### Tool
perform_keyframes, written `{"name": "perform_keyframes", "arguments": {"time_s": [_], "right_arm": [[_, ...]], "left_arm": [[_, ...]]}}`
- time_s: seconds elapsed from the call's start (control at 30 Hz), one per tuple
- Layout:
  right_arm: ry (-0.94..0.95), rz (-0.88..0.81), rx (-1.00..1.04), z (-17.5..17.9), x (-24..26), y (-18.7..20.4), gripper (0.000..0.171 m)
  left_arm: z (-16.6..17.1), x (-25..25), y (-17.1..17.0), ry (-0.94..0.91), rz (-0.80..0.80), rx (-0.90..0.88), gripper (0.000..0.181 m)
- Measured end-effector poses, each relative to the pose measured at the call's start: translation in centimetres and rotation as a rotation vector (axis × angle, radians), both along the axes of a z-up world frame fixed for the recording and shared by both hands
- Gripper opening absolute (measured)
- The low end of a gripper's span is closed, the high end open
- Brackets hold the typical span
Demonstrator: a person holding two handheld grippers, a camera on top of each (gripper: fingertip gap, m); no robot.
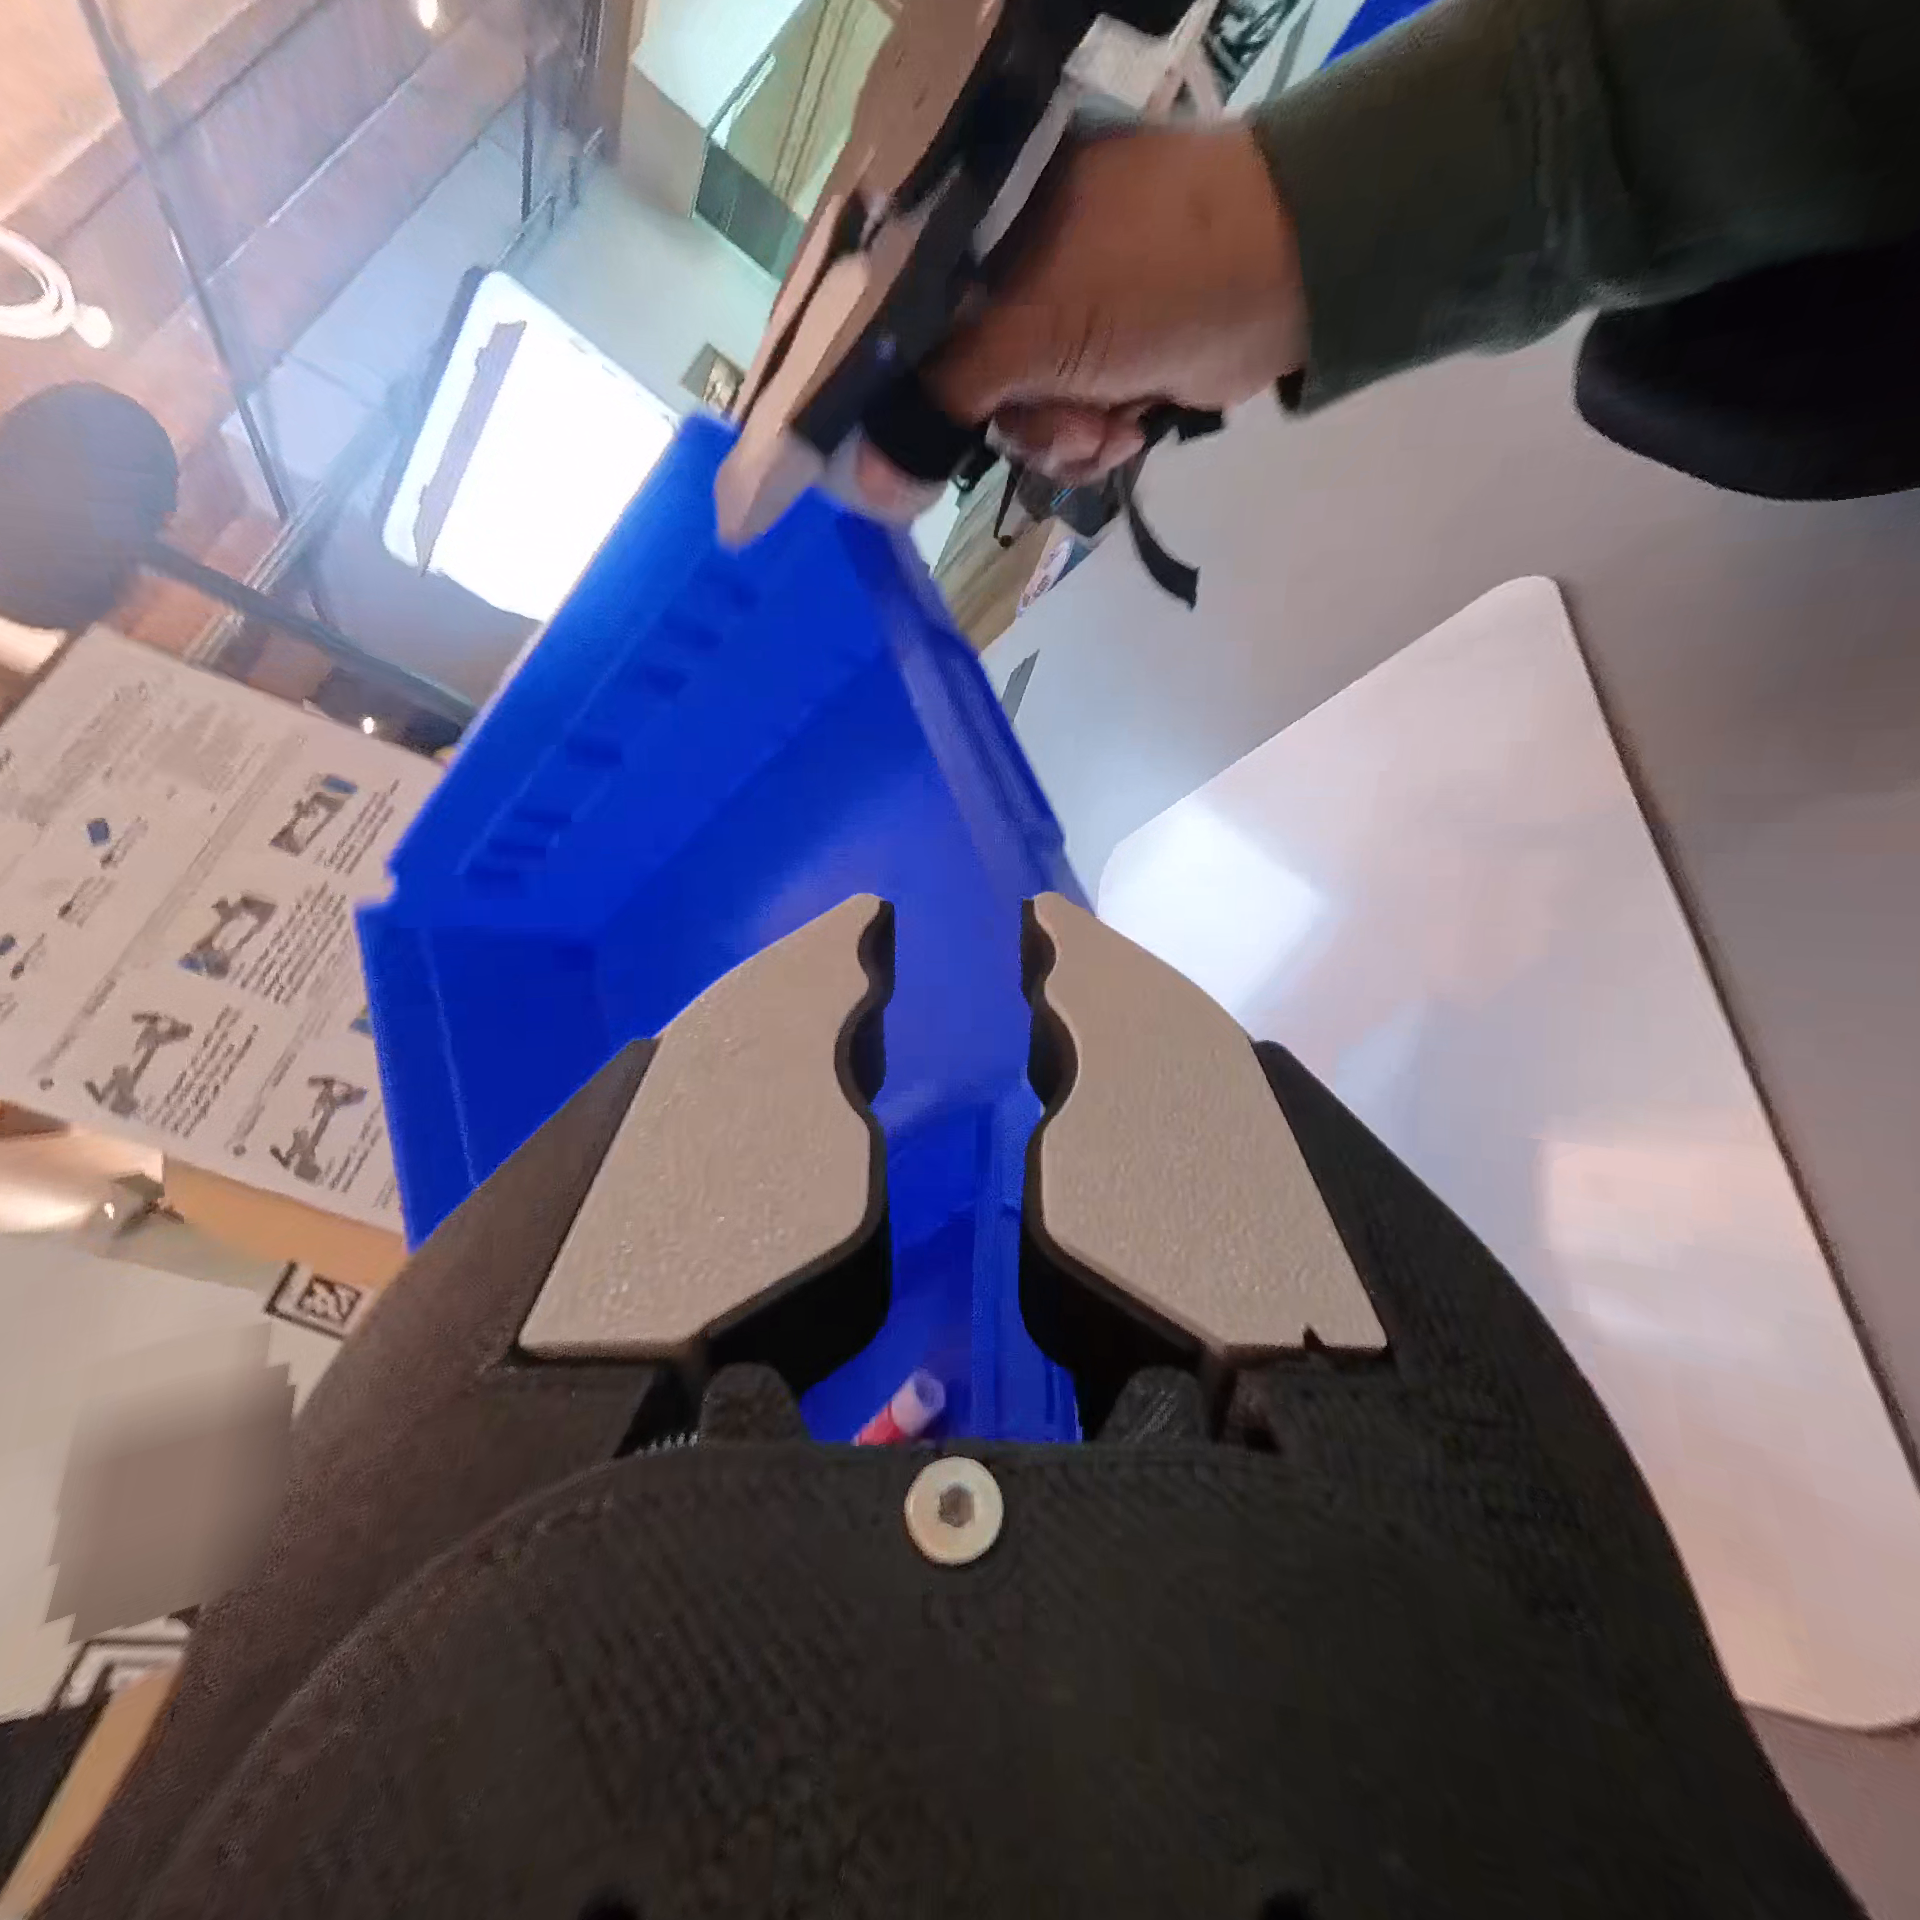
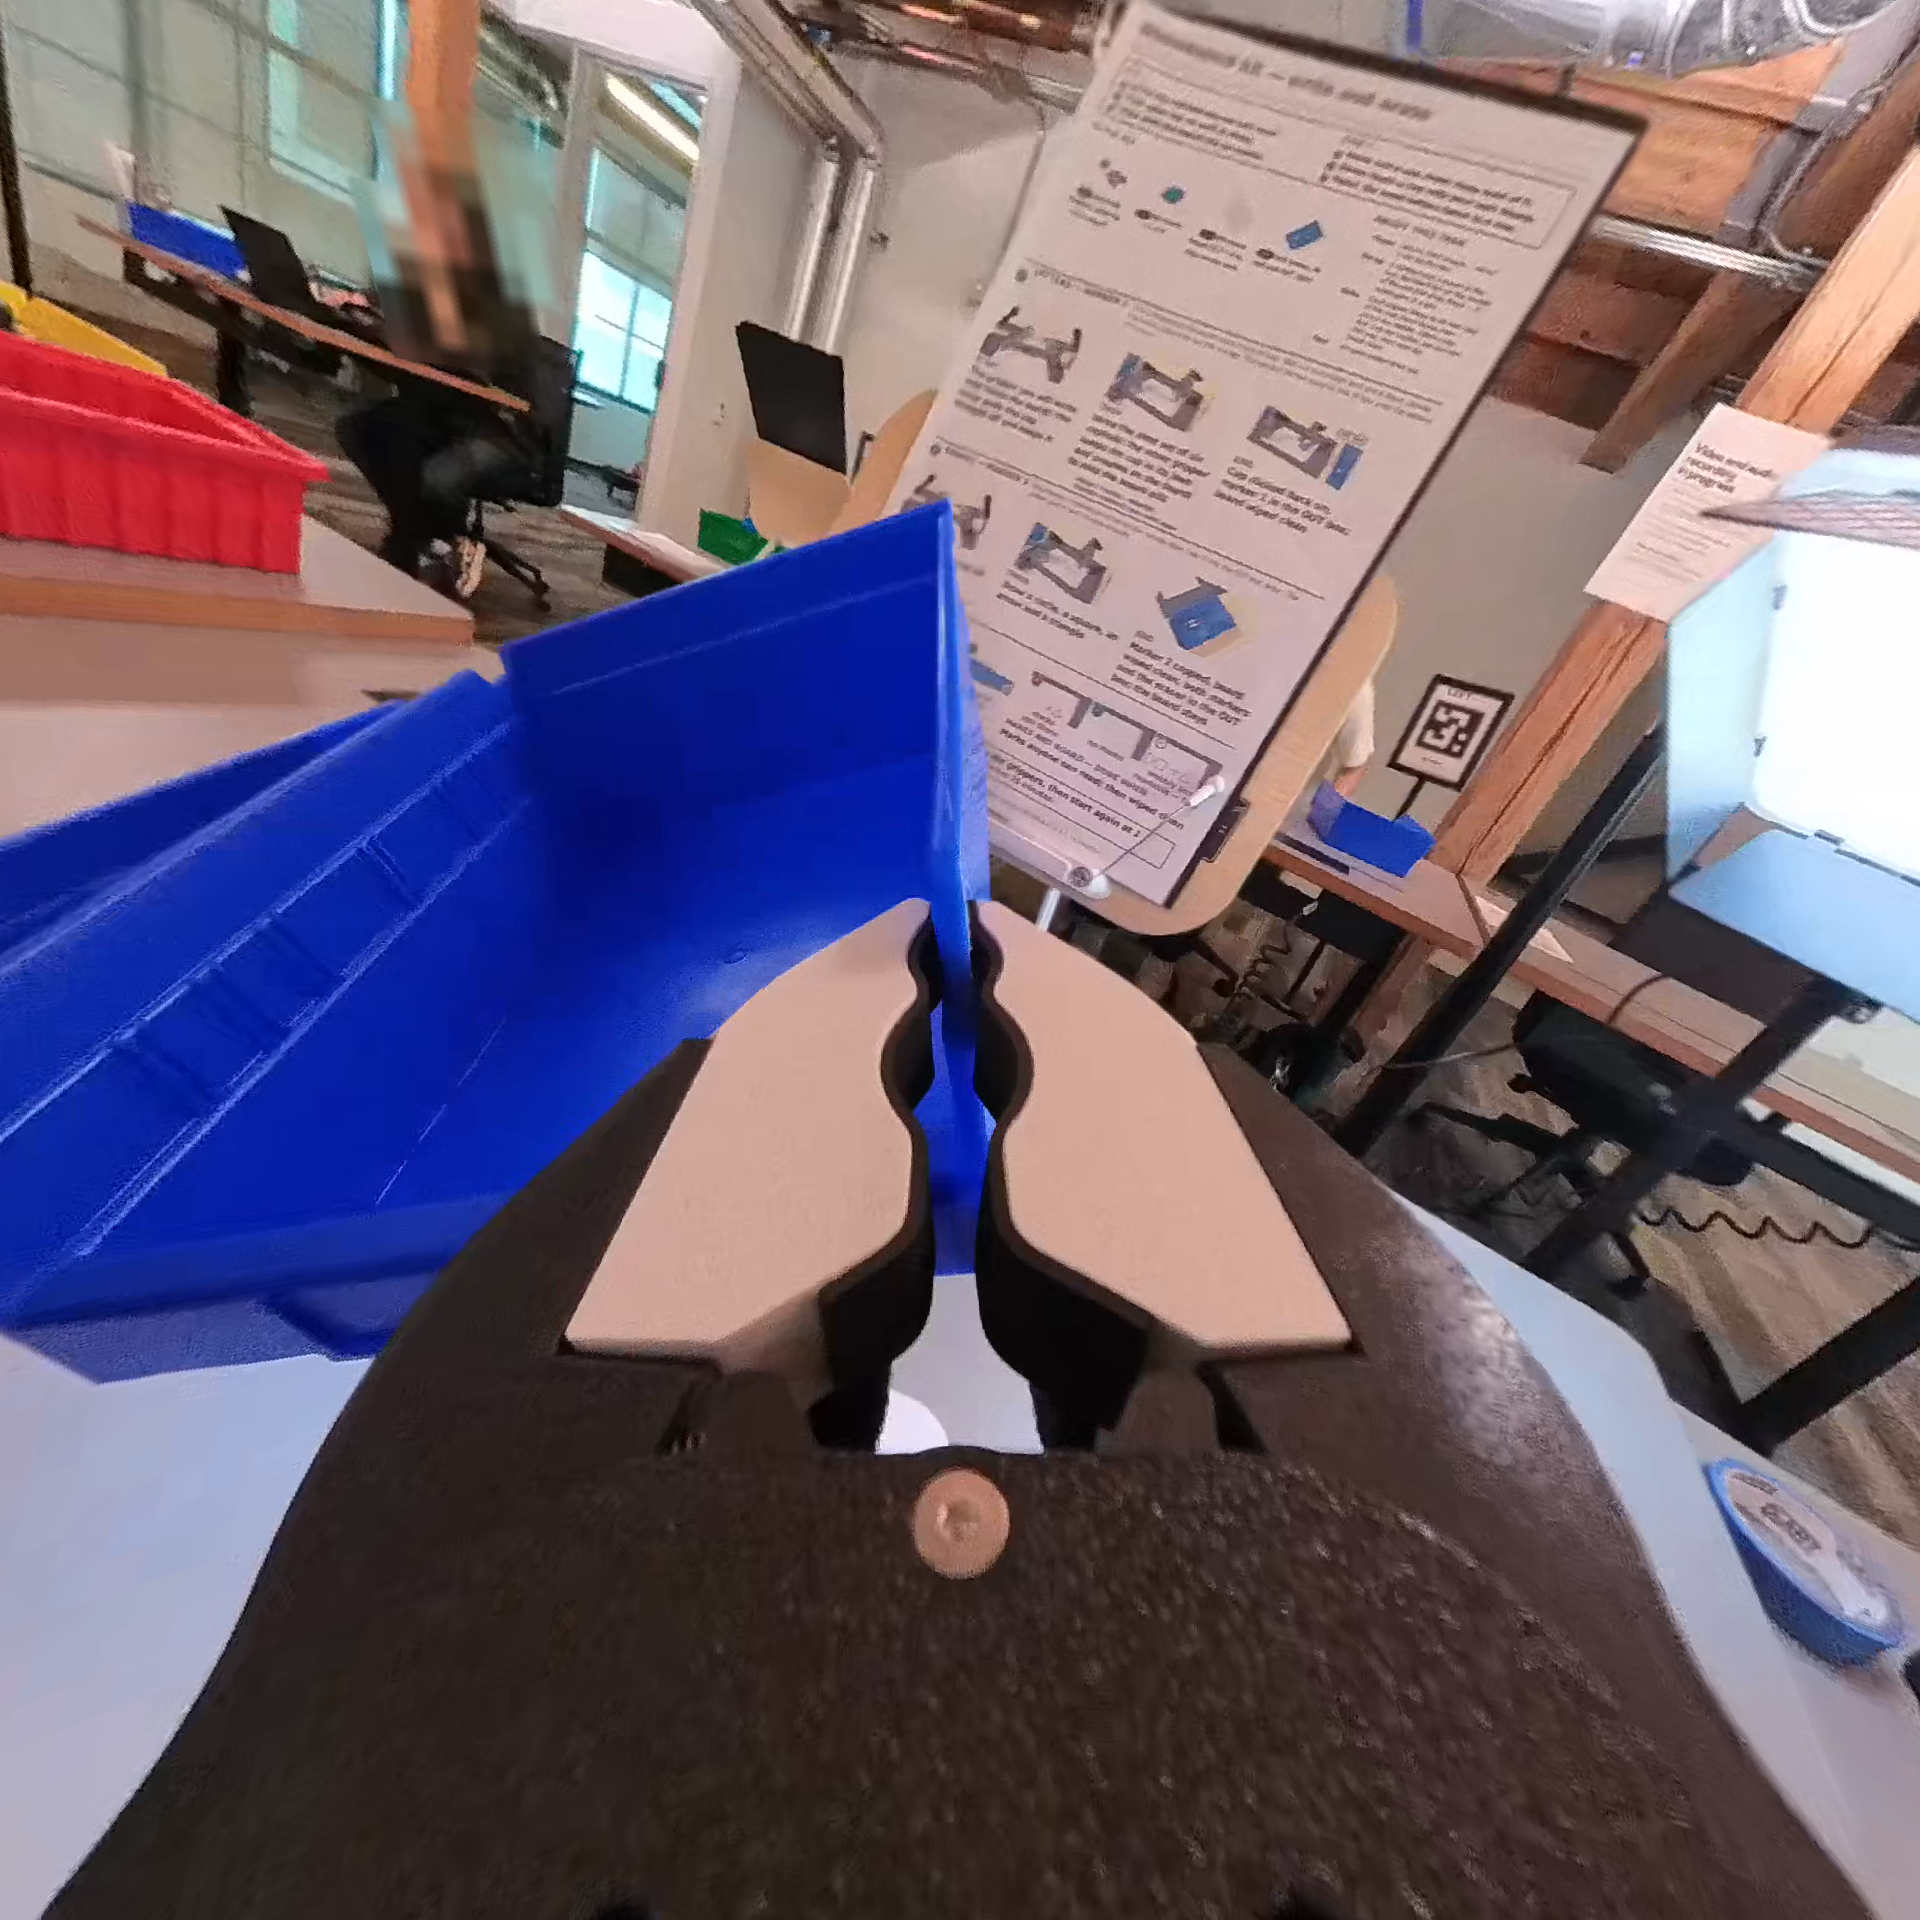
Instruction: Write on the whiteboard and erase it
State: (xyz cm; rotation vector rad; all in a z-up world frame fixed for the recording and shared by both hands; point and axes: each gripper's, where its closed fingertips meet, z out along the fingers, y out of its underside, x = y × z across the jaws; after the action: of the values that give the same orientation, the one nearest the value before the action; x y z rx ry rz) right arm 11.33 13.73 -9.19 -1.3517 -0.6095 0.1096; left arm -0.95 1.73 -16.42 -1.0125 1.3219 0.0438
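The grey tabletop [image 1: 1766, 727] is carrying everything, and the white whiteboard [image 1: 1455, 1039] is lying flat on it, to the right of the blue plastic bin [image 1: 644, 831] in the left wrist view; the board's surface is showing no marks that can be made out.

The blue bin is tilting up off the table. In the right wrist view its end wall [image 2: 727, 748] is standing up between the fingers of the right gripper [image 2: 954, 925], whose jaws are pinching closed on the wall's thin edge, with only the wall's thickness between the pads. In the left wrist view the same gripper [image 1: 753, 509] is showing farther off at the bin's far rim, with a person's hand [image 1: 1122, 301] in a dark green sleeve [image 1: 1558, 177] gripping its handle.

The left gripper [image 1: 956, 914] is hovering over the near end of the bin, its jaws standing partly apart and holding nothing; blue plastic is showing through the gap.

A printed instruction sheet [image 2: 1247, 416] is standing on a board behind the bin. A red bin [image 2: 125, 468] is sitting on another table at the left.

A red-and-white marker [image 1: 904, 1408] is lying inside the bin, just visible between the bases of the left gripper's fingers. A small blue tub [image 2: 1808, 1569] is sitting on the table at the right.
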Motion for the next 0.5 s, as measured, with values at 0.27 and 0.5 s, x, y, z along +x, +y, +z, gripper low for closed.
{"name": "perform_keyframes", "arguments": {"time_s": [0.27, 0.5], "right_arm": [[0.322, -0.162, -0.042, 1.5, 13.1, 0.5, 0.002], [0.373, -0.442, -0.18, -5.5, 24.3, 2.4, 0.003]], "left_arm": [[-7.0, -7.0, 8.3, 0.295, 0.323, -0.402, 0.029], [-11.6, -7.0, 10.6, 0.631, 0.399, -0.65, 0.038]]}}
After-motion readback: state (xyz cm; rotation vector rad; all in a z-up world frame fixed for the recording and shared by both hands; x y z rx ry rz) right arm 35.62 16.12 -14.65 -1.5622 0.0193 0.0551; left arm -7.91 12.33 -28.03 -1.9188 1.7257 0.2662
